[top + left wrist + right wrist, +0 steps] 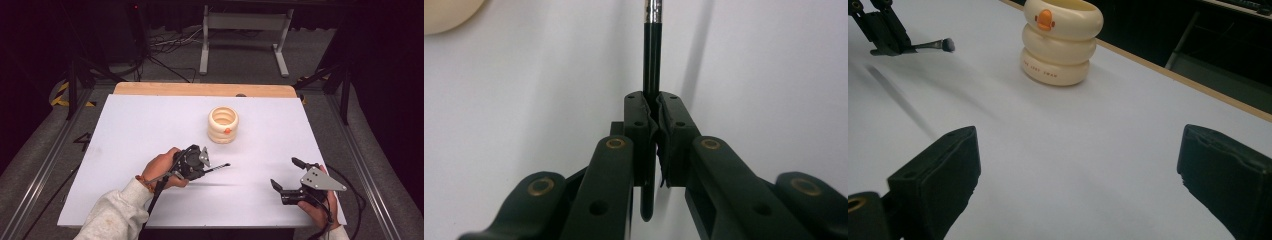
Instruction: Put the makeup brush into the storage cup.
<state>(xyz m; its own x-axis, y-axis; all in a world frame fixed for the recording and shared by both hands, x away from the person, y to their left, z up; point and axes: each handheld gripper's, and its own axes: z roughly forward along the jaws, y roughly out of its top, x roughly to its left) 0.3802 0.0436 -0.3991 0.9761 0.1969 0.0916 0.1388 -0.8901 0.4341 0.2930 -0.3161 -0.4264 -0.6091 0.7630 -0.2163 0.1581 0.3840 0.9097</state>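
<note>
From the high view, a white table (pixel 150 150) has a cream ringed cup (pixel 223 124) sitting near the middle, toward the far side. The left gripper (pixel 212 167) is held low over the table, nearer to the person than the cup. It pinches a thin black pen (pixel 220 166) that sticks out to the right. The right gripper (pixel 286 173) rests near the front right corner, well away from the cup, with its jaws spread wide and nothing in them.

In the left gripper view, the two black jaws are squeezed tight on the pen (pixel 651 65). It runs straight up between them, and a bit pokes out at the bottom. A corner of the cup (pixel 446 15) peeks in at top left.

In the right gripper view, the jaws stand far apart — empty. The cup (pixel 1060 42) stands upright ahead, with an orange beak on its top ring. The left gripper (pixel 883 32) and the pen tip (pixel 945 45) are at the far left.

The pen is thin and smooth — it could slip or tilt in the jaws if it bumps the cup's rim. A hard bump could also tip the cup, since nothing holds it.
</note>
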